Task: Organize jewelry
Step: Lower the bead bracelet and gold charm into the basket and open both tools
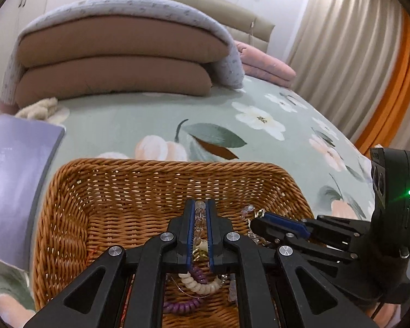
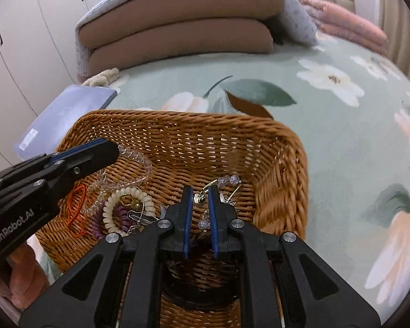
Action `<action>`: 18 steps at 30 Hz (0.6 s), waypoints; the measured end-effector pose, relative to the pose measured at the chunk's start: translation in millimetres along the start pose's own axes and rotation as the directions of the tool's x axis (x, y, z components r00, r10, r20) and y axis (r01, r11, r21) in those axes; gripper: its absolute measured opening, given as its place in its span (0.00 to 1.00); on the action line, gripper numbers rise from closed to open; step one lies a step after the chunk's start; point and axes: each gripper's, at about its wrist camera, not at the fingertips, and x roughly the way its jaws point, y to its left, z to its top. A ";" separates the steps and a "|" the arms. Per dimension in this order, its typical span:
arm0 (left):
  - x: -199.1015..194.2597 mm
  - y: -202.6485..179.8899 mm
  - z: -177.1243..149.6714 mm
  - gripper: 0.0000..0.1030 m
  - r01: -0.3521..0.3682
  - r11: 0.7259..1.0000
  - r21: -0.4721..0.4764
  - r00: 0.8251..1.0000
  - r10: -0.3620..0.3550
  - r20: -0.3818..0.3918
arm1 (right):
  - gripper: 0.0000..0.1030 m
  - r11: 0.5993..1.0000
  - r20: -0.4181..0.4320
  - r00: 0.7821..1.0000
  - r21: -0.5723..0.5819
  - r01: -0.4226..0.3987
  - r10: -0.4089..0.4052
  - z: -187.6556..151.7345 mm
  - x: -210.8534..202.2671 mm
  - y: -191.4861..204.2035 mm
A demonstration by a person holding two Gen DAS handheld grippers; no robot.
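Note:
A brown wicker basket (image 1: 150, 180) (image 2: 177, 128) stands on a flowered bedspread. My left gripper (image 1: 199, 205) (image 2: 109, 150) hangs over its inside, shut on a clear coiled band (image 1: 199, 213) (image 2: 136, 158) that trails from its tip. My right gripper (image 2: 200, 191) (image 1: 259, 222) is just to the right of it, above the basket floor, shut on an earring (image 2: 199, 198) with a gold hook and clear beads (image 2: 229, 180). On the basket floor lie a cream coil band (image 2: 109, 213) (image 1: 199, 287), a purple coil band (image 2: 123, 216) (image 1: 180, 306) and an orange cord (image 2: 76, 202).
A lilac book (image 1: 13, 177) (image 2: 68, 109) lies left of the basket. Folded brown bedding (image 1: 117, 63) (image 2: 177, 27) and a pink blanket (image 1: 265, 65) sit at the head of the bed. A hand (image 2: 22, 270) holds the left gripper. Curtains (image 1: 341, 41) hang on the right.

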 end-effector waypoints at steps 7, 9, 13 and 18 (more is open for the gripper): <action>-13.5 6.2 -0.1 0.61 0.036 0.999 -0.031 0.999 -0.035 0.016 | 0.14 0.986 0.030 0.990 0.079 -0.143 0.141 -1.2 -9.7 -12.2; -25.8 3.7 -1.4 0.61 0.040 0.999 -0.025 0.998 -0.039 0.042 | 0.20 0.985 0.054 0.987 0.079 -0.154 0.150 -2.0 -19.5 -11.8; -63.8 -5.6 -11.3 0.61 0.068 0.998 -0.003 0.994 -0.067 0.089 | 0.54 0.977 0.094 0.978 0.090 -0.195 0.186 -10.2 -46.6 -12.5; -129.8 -23.6 -46.3 0.70 0.066 0.997 0.039 0.981 -0.072 0.181 | 0.87 0.979 0.178 0.969 0.075 -0.188 0.172 -43.0 -100.6 -9.2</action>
